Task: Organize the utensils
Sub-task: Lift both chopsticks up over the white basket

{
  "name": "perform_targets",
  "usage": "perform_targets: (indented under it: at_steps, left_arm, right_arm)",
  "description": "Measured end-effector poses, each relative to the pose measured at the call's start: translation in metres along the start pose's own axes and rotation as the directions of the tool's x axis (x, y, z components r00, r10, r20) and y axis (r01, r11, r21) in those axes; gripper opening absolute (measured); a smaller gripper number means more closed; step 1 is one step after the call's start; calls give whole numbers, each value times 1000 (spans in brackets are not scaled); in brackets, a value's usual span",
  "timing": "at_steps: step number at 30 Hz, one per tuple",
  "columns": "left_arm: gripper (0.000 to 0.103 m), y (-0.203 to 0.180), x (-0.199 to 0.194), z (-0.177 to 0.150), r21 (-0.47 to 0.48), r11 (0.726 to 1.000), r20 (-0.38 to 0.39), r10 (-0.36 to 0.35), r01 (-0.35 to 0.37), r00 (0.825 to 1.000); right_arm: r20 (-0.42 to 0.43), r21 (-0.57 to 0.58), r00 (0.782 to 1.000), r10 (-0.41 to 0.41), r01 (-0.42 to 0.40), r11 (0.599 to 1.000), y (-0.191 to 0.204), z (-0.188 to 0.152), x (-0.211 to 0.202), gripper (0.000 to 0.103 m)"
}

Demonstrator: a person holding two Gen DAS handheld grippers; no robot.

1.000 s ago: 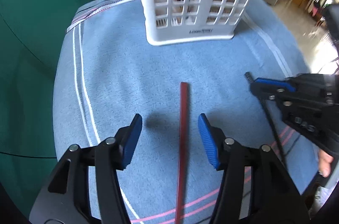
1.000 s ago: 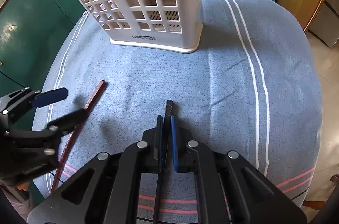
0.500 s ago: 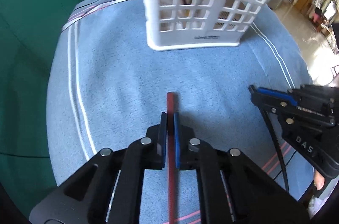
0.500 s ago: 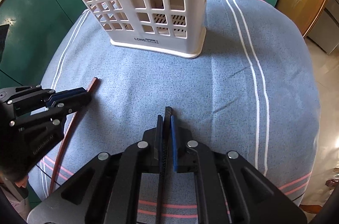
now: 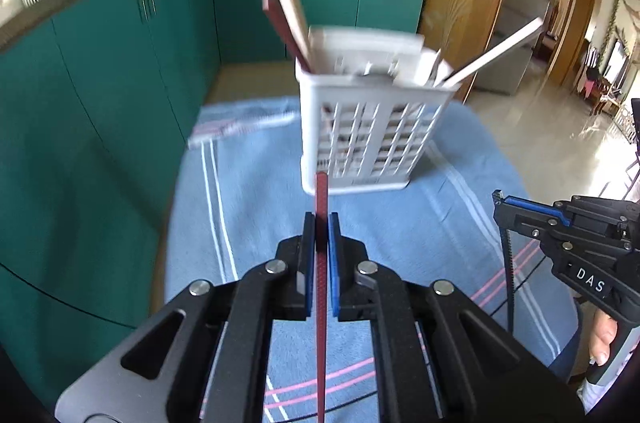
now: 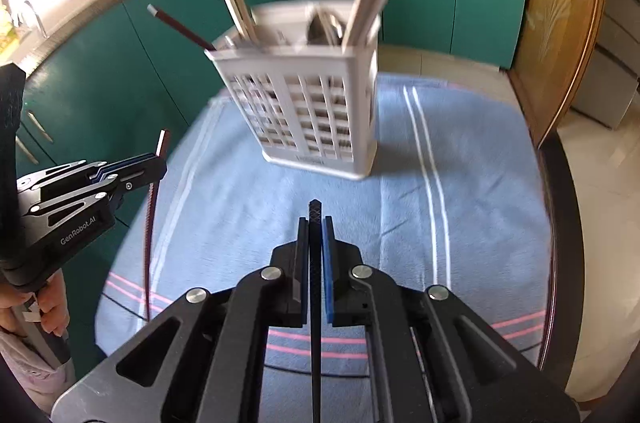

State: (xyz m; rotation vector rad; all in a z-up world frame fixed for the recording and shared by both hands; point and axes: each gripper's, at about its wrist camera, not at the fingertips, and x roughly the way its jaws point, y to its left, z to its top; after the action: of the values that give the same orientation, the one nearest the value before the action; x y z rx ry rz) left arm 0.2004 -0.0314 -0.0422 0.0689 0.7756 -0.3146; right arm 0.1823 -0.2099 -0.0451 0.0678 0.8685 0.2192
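Claws first: your left claw is clamped on a red chopstick, its blue pads pressing the stick from both sides. The stick runs between the pads, its tip projecting just beyond them and its length trailing back under the claw body.

Your right claw is likewise clamped, on a black chopstick with a textured shaft. Its tip stands a little ahead of the pads; the rest passes back below the claw.

Both claws hang above the surface, apart from the blue striped cloth that covers it. In the left wrist view, the right claw appears at the right edge with the black chopstick hanging below it; a hand grips its handle.

Farther out, a white slotted utensil basket stands upright on the cloth. Several utensils lean out of its top: pale sticks, a dark red stick and what appears to be a metal spoon, all blurred.

Beyond the surface, teal cabinets line the wall.
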Motion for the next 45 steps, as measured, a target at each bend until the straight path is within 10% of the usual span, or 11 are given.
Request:
perform_targets:
  at_steps: [26,45]
  left_arm:
    - [6,-14,-96,7,-1,1000,228,16,-16,974]
    - [6,-12,-95,15,-19,1000,231,22,-18,973]
  right_arm:
    - [308,-38,951,30,-19,999,24,20,-126,7]
    - [295,-40,955,26,-15,999,28,34,-116,7]
